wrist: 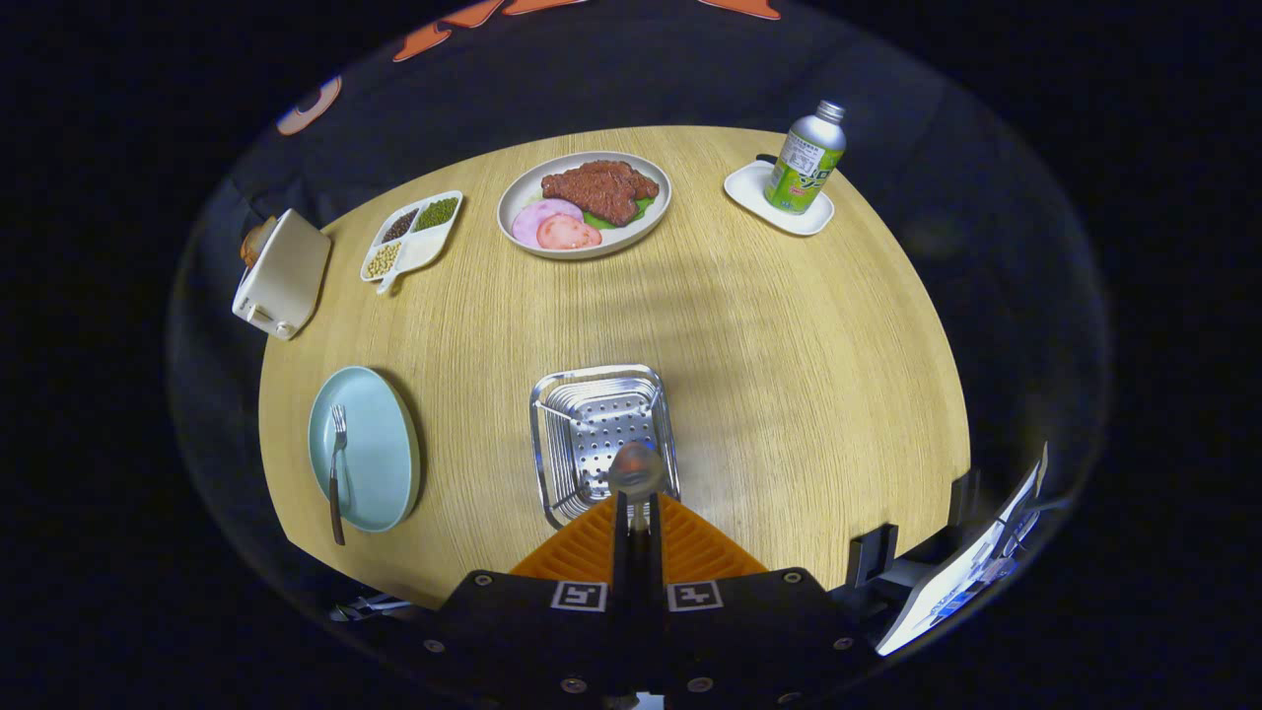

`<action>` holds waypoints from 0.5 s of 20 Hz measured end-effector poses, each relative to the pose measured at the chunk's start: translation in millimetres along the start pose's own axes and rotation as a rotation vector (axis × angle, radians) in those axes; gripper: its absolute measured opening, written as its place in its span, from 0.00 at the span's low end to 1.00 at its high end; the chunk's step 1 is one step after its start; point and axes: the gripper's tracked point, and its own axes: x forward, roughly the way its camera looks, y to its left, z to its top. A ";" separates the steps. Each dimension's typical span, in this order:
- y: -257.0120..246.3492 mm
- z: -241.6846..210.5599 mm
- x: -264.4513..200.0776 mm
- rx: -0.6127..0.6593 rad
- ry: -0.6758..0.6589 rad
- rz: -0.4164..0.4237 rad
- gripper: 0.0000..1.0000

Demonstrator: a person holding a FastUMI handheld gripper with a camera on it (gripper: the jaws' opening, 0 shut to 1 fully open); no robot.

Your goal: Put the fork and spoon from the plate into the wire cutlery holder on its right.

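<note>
My fingers (637, 513) pinch the spoon (636, 471), bowl up: light, stiff, slick metal, over the wire holder (601, 439). Far left, the fork (336, 468) lies on the blue plate (380, 454); I'd grip its dark handle.

Fork (336, 463) on plate (375, 449) (holder (601, 434) rightward)

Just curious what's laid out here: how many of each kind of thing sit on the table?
Plates and dishes: 4 (blue plate, food plate, divided dish, white dish)
Cutlery: 2 (fork, spoon in the shut gripper)
Wire holder: 1
Bottle: 1
Toaster: 1
Total: 9
</note>
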 end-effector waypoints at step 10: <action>22.3 107.3 -71.0 0.080 -0.546 0.092 0.24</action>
